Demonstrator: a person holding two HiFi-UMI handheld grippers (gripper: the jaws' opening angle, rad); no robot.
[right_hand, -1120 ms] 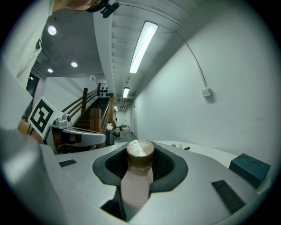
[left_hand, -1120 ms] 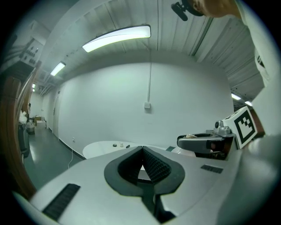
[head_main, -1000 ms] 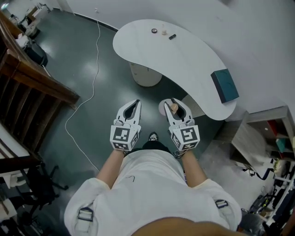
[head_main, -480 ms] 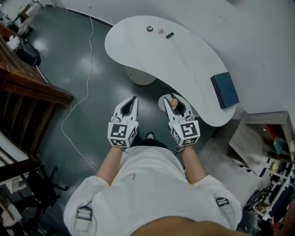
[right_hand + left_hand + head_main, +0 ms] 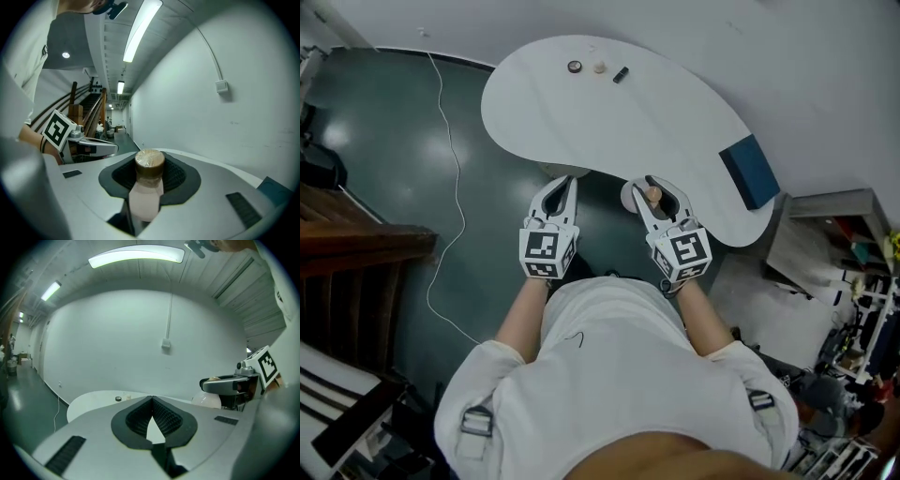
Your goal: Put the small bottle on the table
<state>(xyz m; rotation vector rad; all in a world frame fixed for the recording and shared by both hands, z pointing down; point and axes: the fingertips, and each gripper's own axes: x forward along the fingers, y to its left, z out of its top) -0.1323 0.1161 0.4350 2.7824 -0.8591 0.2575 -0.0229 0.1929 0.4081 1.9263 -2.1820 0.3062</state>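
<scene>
A thin white cable point(image 5: 441, 141) trails over the dark green floor point(image 5: 384, 131) at the left. The left claw point(image 5: 565, 183) is held out just short of the near edge of the white, kidney-shaped worktop point(image 5: 675, 122). Its ribbed black pads meet at the tips with nothing between them. On the far side of the worktop a dark ring point(image 5: 574, 67), a pale round piece point(image 5: 599, 67) and a short black piece point(image 5: 621, 74) lie close together in a row; they may be caps or lids, but are too small to name. The right claw point(image 5: 659, 190), beside the left, is closed partway on a small bottle point(image 5: 652, 196) of pale translucent plastic with a brown cap. The bottle stands upright between the pads, which press its sides below the cap. It is in the air at the worktop's near edge, not set down. A teal rectangular box point(image 5: 750, 172) lies at the worktop's right end.
</scene>
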